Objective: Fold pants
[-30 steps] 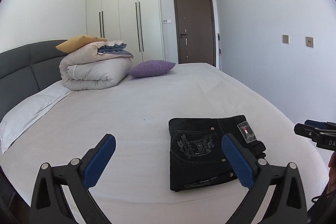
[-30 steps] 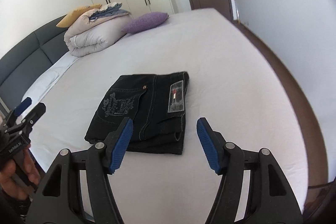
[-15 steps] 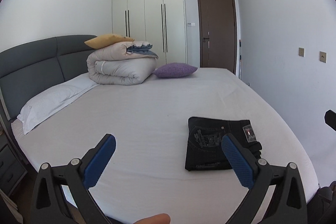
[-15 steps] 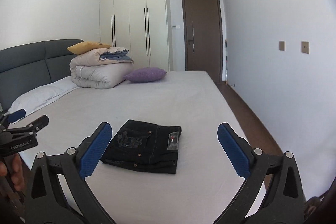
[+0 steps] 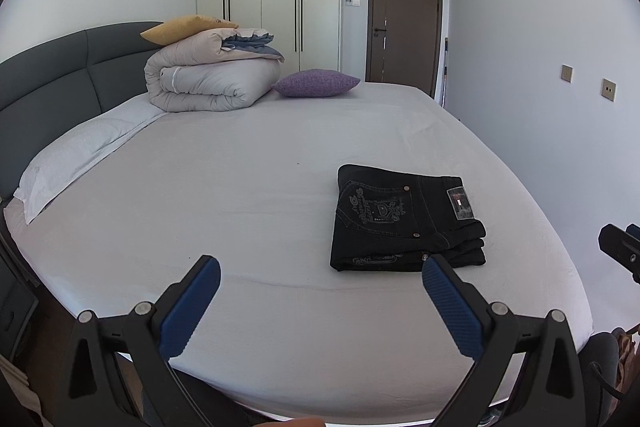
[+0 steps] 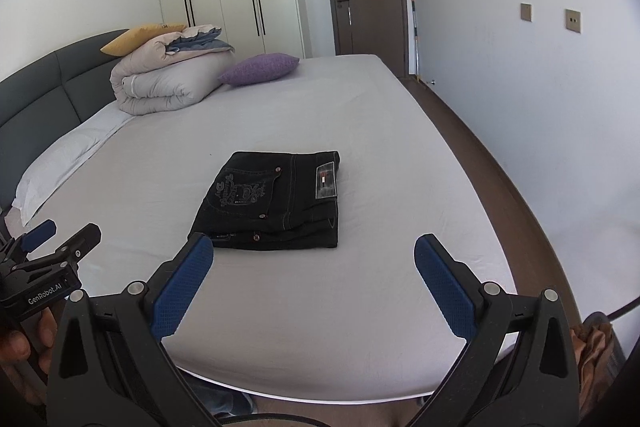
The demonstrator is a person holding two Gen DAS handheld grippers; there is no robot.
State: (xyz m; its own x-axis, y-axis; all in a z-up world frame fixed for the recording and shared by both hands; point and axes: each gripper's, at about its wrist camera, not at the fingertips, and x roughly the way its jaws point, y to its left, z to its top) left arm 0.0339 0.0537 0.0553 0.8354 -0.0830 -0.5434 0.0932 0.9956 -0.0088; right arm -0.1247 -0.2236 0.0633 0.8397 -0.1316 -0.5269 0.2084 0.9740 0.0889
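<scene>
A pair of black jeans lies folded into a compact rectangle on the white bed, back pocket embroidery and waist label facing up. It also shows in the right wrist view. My left gripper is open and empty, held above the bed's near edge, left of the jeans. My right gripper is open and empty, held just short of the jeans' near edge. Neither gripper touches the jeans.
A folded beige duvet with a yellow pillow on top and a purple cushion sit at the head of the bed. A white pillow lies by the grey headboard. Wardrobe and brown door stand behind.
Both grippers pulled back from the folded jeans and lifted, then dipped back down a little. The right gripper opened wider. The jeans stayed put.
</scene>
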